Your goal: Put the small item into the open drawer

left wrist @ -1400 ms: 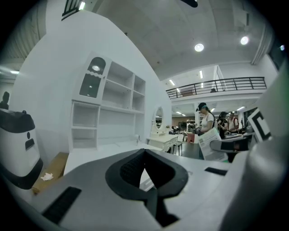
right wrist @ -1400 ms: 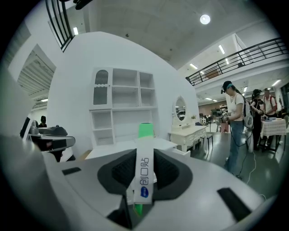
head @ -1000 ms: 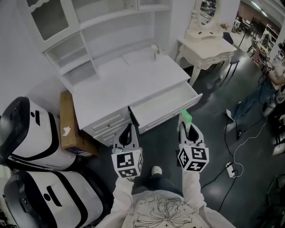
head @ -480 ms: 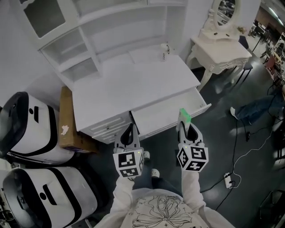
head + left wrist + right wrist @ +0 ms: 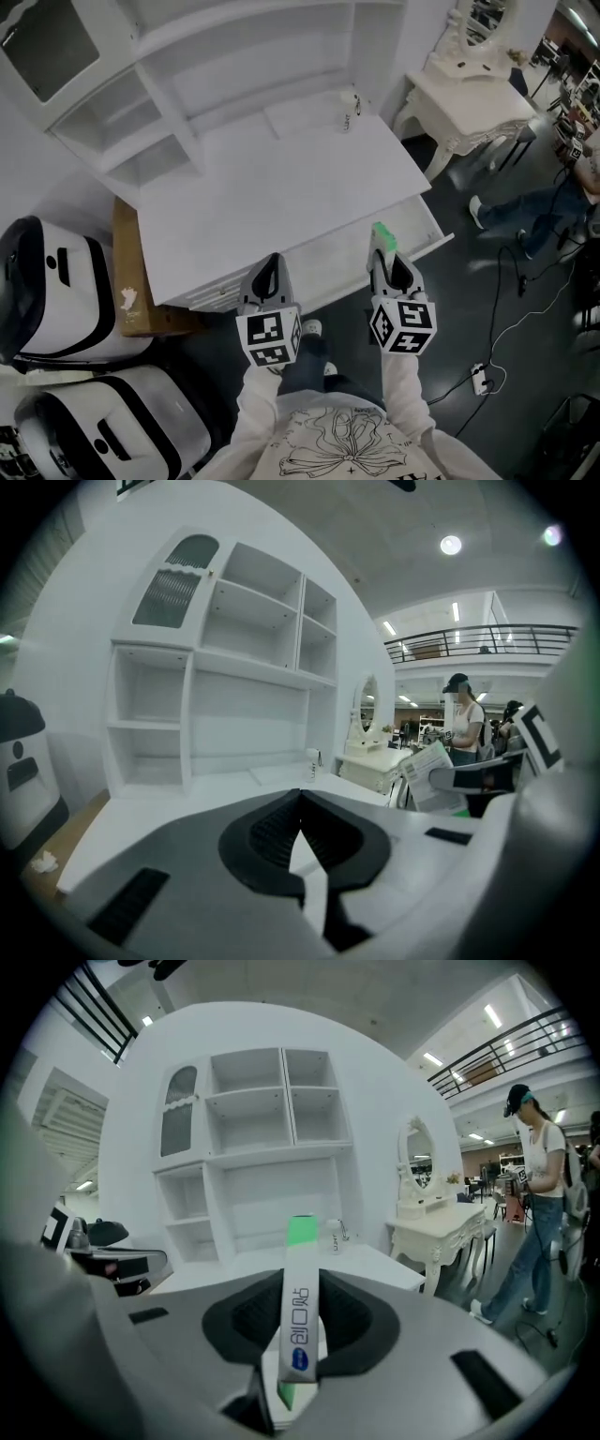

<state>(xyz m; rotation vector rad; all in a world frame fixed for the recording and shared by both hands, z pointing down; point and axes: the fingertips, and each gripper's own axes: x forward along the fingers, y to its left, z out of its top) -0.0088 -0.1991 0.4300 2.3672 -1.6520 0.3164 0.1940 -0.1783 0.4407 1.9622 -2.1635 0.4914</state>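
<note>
— Where's the small packet [image 5: 298, 1321]?

— My right claw [image 5: 383, 253] is clamped on it. It is a slim white pack with blue print and a green end, and it stands upright between the pads with the green end poking out past the tips.

— And relative to the drawer [image 5: 427, 228]?

— The drawer is pulled out from under the front edge of the white table [image 5: 281, 187]. From the head view the green tip overlaps the drawer's open part, near its front wall. The packet isn't lying in the drawer; my claw carries it. How high it is above the drawer I can't tell.

— Your left claw [image 5: 270, 270]?

— Pressed together, with nothing between the pads. It hangs beside the right one, over the table's front edge, to the left of the drawer opening.

— What else is on the table?

— Only a small bottle [image 5: 349, 105] at the back by the shelving. A cream dressing table [image 5: 469, 89] stands off to the right.
</note>
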